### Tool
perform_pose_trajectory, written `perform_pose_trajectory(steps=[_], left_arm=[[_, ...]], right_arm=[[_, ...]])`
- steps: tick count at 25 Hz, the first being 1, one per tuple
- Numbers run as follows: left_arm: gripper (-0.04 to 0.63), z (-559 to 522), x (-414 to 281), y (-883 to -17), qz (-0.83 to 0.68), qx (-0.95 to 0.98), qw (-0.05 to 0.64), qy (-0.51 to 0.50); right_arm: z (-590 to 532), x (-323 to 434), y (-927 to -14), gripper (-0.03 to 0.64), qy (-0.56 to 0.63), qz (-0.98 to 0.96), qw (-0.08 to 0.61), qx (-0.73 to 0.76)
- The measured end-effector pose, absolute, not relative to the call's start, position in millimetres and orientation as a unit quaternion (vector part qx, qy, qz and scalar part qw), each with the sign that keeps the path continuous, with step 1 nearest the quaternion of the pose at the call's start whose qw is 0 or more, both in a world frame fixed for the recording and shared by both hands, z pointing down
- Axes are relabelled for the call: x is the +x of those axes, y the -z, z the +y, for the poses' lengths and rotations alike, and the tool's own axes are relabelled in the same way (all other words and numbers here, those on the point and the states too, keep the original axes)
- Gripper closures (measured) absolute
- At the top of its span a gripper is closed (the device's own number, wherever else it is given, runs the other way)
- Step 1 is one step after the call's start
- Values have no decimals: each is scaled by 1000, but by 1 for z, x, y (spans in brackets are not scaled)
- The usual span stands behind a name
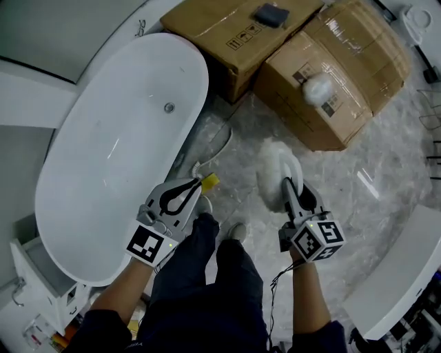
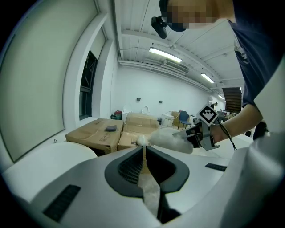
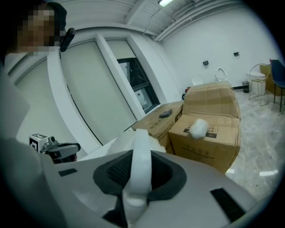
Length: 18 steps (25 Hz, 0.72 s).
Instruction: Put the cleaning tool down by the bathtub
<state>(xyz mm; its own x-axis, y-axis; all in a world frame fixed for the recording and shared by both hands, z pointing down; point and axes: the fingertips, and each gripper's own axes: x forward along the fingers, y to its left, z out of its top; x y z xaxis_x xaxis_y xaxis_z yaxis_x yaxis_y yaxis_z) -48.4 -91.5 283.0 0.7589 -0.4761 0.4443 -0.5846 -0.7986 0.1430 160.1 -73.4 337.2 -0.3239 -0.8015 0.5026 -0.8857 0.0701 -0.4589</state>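
Observation:
The white oval bathtub [image 1: 117,138] lies at the left of the head view. The cleaning tool is a white fluffy pad [image 1: 275,171] hanging above the marble floor, right of the tub. My right gripper [image 1: 288,183] is shut on its white strap [image 3: 141,164], and the fluffy pad [image 3: 127,137] shows just past the jaws. My left gripper [image 1: 196,185] is by the tub's near rim, shut on a thin yellowish strip [image 2: 144,167] whose yellow end [image 1: 210,181] sticks out. From the left gripper view, the right gripper [image 2: 202,131] and the pad [image 2: 169,138] appear to the right.
Two cardboard boxes [image 1: 241,34] [image 1: 344,62] stand beyond the tub; one carries a dark pad [image 1: 270,14], the other a white fluffy ball [image 1: 317,88]. The person's legs [image 1: 207,276] and a shoe [image 1: 237,231] are between the grippers. A white cabinet edge [image 1: 406,276] is at lower right.

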Motion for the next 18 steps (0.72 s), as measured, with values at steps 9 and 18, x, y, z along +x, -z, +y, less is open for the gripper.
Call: perform_pose_trajectory(steps=[9,18], left_arm=[[551,-106,-28,-408,-269,929,154,-201],[550,-108,-10,-544,-263,931,154,-203]], right_arm=[[-97,161,-477,525,-358,-723,76,586],[-105,161,-639,525,-353,-732,109,572]])
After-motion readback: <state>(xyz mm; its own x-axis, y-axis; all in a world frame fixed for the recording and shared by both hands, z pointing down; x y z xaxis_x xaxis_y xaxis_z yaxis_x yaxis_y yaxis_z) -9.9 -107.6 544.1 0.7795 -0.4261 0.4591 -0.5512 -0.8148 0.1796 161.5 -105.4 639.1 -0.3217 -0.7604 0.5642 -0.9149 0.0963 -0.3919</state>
